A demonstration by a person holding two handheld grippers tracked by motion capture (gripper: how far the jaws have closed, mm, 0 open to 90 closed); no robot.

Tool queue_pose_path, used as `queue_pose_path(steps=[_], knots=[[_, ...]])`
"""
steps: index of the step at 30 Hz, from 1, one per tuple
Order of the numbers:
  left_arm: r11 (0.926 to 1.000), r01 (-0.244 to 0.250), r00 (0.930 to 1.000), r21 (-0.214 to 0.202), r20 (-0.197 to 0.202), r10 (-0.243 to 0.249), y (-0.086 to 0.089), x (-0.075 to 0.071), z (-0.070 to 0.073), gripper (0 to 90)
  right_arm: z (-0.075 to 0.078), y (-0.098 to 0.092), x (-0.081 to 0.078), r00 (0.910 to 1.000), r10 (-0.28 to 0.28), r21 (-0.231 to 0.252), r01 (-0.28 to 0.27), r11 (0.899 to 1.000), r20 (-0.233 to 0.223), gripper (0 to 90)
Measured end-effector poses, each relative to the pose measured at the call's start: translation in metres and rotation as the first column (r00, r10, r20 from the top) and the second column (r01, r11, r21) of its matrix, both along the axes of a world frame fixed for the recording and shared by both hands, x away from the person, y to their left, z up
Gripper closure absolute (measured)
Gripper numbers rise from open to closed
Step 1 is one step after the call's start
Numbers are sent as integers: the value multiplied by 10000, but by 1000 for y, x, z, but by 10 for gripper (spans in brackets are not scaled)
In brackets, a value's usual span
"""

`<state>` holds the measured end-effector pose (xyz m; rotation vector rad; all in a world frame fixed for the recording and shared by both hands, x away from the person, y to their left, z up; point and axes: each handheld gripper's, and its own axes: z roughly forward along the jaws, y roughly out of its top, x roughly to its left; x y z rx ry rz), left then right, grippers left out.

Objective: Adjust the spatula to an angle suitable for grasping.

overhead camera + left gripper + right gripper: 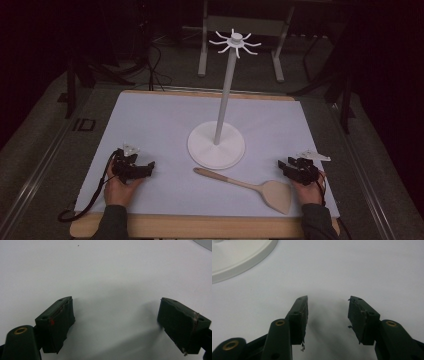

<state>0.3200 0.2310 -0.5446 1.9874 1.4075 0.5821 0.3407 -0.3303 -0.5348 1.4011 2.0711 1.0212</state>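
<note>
Spatula [250, 186] of pale wood lies flat on the white mat [165, 120], near the front edge, between the two grippers and just in front of the stand's round base [216, 145]. Its thin rounded handle points left and slightly away; the broad flat blade, squarish with a flared end, sits at the right, close to the right gripper [290, 167] but apart from it. The stand is white, with a slim upright pole and a ring of curved hooks [235, 42] at the top. The left gripper [142, 169] rests on the mat well to the left of the handle. Both grippers' jaws stand wide apart, with bare mat between them, as both gripper views show.
</note>
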Motion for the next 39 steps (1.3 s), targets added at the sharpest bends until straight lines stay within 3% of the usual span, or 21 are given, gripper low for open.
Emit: queue_pose_path(steps=[3,5,6,17,19,25,34,38,39], knots=[[10000,-1,10000,0,2,1,0,0,0,141,-1,3,3,9996,21,-311,-30,9995,-292,495],[10000,1,10000,3,2,-1,0,0,0,141,-1,3,3,9996,21,-311,-30,9995,-292,495],[10000,-1,10000,1,4,1,0,0,0,141,-1,5,3,9995,95,-533,-111,9985,-308,470],[10000,-1,10000,4,4,1,0,0,0,141,-1,8,3,9993,-13,-654,-12,9979,-376,461],[10000,-3,10000,2,12,3,0,0,0,141,0,10,4,9989,72,-710,-104,9974,-458,402],[10000,3,10000,7,22,-3,0,0,0,142,3,12,7,9972,164,-795,-221,9966,-725,397],[10000,4,10000,11,25,-4,0,0,0,142,13,18,7,9907,1060,-573,-1111,9922,-855,535],[10000,2,10000,7,27,-2,0,0,0,141,22,26,8,9818,1645,-693,-1713,9828,-949,603],[10000,4,10000,10,27,-4,0,0,0,142,27,31,8,9761,1930,-768,-2010,9766,-995,636]])
